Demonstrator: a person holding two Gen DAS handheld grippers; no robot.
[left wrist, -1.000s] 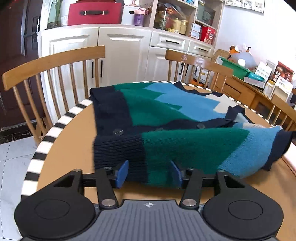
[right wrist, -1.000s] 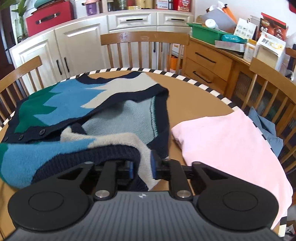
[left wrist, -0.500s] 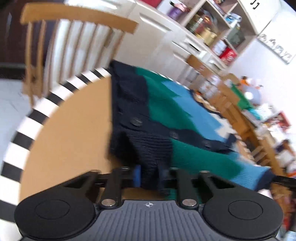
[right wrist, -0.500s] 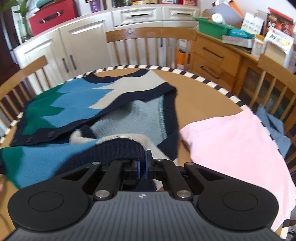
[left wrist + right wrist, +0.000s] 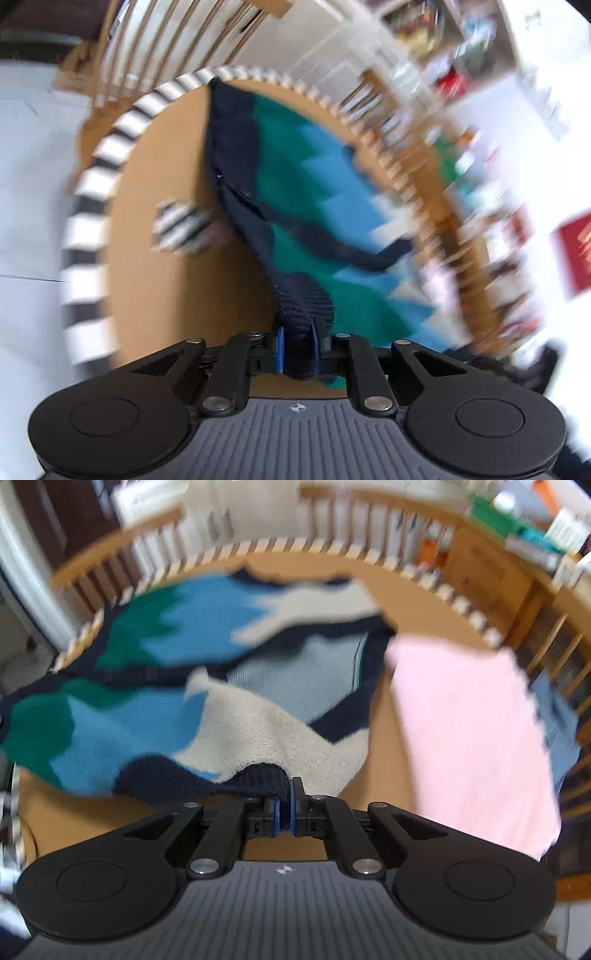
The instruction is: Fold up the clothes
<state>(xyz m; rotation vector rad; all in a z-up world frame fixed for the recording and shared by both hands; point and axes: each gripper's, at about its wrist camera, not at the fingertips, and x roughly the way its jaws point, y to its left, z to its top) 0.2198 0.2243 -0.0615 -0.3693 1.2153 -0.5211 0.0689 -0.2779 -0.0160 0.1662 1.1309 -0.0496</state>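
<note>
L claw (image 5: 298,349): blue pads close together w/ a bunched navy ribbed hem of the cardigan (image 5: 314,206) pinched between them; jaws easing open a touch, fabric still between & gripped. From the pinch the knit rises off the table (image 5: 166,295) in a taut navy edge, then spreads out into green, blue & cream zigzag panels lying across the round tabletop. View is tilted & heavily blurred.

R claw (image 5: 283,812): pads nearly together, clamped on the navy edge of the same cardigan (image 5: 207,716) at its cream-coloured end; jaws also opening slightly w/ cloth between. That near flap hangs lifted above the wood, w/ the rest of the garment flat behind it, pale blue inside showing.

Outward: pink cloth (image 5: 469,731) lies flat just right of the cardigan, edges near or touching, can't tell which. A blue garment (image 5: 557,723) sits beyond it at the table rim. Striped edge band (image 5: 88,229) rings the table; wooden chairs (image 5: 369,506) stand round it. A small striped thing (image 5: 183,230) shows left of the knit, too blurred to ID.
</note>
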